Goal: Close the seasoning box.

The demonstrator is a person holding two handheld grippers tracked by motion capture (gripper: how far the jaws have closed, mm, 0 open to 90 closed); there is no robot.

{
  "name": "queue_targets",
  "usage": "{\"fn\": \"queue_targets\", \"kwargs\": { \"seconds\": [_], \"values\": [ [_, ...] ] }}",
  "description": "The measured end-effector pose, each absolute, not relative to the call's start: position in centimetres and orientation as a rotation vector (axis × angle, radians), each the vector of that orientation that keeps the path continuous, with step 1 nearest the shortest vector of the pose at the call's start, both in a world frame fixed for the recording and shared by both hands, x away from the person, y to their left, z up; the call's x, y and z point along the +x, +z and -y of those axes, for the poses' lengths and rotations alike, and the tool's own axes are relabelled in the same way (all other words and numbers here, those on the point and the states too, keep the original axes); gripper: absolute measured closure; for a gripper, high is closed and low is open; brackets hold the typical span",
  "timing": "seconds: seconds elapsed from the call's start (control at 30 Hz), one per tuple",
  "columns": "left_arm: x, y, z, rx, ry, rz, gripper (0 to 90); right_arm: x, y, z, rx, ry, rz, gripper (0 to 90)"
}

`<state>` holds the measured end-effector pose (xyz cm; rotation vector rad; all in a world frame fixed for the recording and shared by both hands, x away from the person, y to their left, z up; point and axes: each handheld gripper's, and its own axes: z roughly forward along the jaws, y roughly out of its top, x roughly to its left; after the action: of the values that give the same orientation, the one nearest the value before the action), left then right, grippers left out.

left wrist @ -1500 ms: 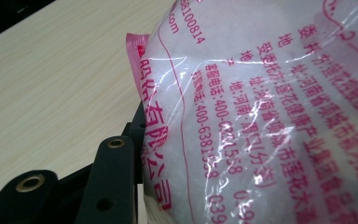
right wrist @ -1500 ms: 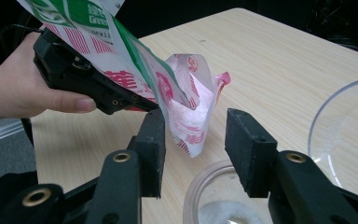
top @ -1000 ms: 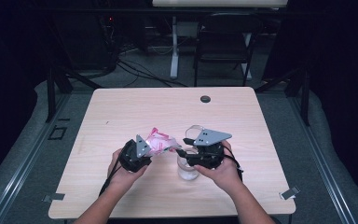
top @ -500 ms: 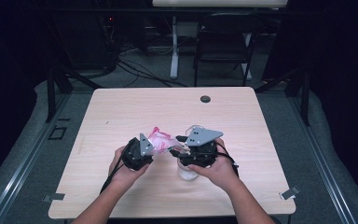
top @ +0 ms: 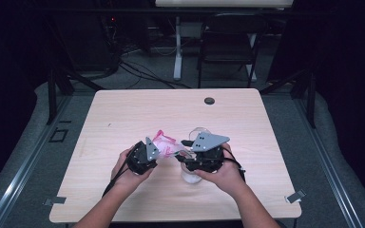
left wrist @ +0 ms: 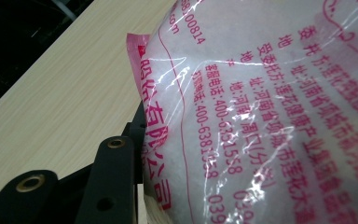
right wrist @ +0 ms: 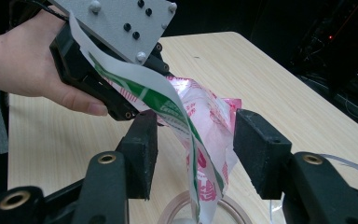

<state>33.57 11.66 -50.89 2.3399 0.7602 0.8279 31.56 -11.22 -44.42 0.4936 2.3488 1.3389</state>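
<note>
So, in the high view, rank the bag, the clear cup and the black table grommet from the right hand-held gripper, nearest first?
1. Clear cup: directly beneath the right hand-held gripper.
2. Pink-printed bag: just to its left, held by the left hand-held gripper.
3. Black grommet: far table edge.

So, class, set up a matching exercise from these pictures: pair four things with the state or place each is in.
Things:
1. bag
2. left gripper
3. right gripper
4. cup

States or places:
A. open, fingers apart on either side of the bag's lower end
B. standing on the table under the bag
C. pink and white, held above the table
D. shut on the bag

Pairs: 1-C, 2-D, 3-A, 4-B
</note>
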Motion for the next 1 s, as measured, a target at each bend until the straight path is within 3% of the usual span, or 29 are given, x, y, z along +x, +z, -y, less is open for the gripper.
{"fn": "queue_targets", "kwargs": {
  "seconds": [1.0],
  "values": [
    [32.85,-50.36,-11.22,2.338,1.026,-0.661,58.7,31.15,-44.92,11.03,0.464,1.373,-2.4,80.1]
  ]
}}
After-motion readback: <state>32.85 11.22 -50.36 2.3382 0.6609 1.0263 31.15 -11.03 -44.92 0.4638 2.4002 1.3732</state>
